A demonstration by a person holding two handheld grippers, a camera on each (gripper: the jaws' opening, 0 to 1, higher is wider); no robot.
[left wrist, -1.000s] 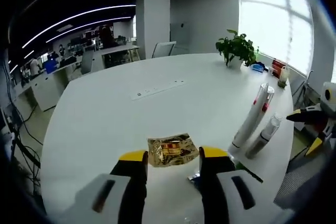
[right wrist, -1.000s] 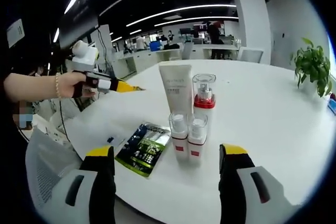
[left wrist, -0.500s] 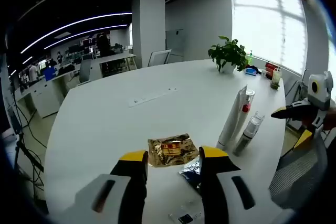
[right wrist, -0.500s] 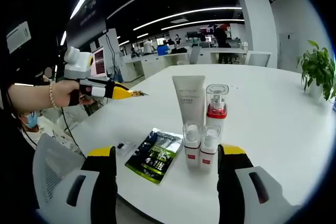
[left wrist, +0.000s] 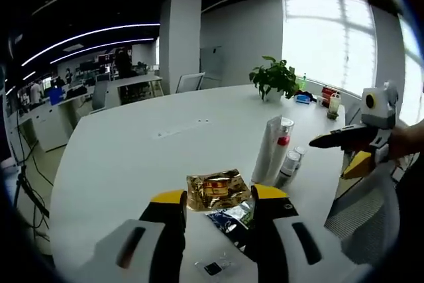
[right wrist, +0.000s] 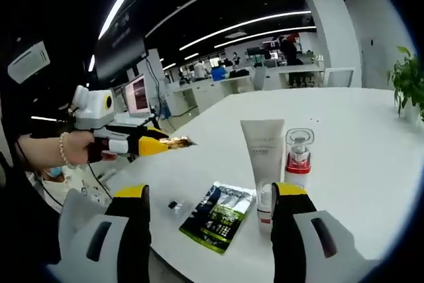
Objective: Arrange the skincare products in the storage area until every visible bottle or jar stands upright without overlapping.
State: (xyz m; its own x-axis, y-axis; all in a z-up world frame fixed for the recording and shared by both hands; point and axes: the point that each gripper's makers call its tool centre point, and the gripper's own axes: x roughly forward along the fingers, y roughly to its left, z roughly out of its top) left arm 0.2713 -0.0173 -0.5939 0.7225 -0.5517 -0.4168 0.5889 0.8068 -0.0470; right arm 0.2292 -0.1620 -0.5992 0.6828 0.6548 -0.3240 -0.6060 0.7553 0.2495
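Note:
My left gripper point(left wrist: 218, 197) is shut on a crinkled gold sachet point(left wrist: 217, 189), held above the white table point(left wrist: 126, 157). From the right gripper view a hand holds that left gripper point(right wrist: 165, 144) off the table's left side, the gold sachet point(right wrist: 179, 142) at its tip. A white tube point(right wrist: 262, 149), a clear bottle with a red collar point(right wrist: 298, 156) and a small bottle point(right wrist: 265, 197) stand upright together. My right gripper point(right wrist: 212, 193) is open and holds nothing, just short of them. The same tube point(left wrist: 268, 140) and bottles point(left wrist: 286, 160) stand beyond the left jaws.
A dark green sachet point(right wrist: 218, 217) lies flat beside the bottles, seen again under the left jaws point(left wrist: 228, 220). A tiny dark item point(right wrist: 173, 205) lies near the table's edge. A potted plant point(left wrist: 273, 77) stands at the far side. The right gripper point(left wrist: 331, 140) hovers off the table's right.
Both views have shifted with the hands, so the tube and bottles sit nearer the right jaws. The gold sachet stays in the left jaws. The products have not moved.

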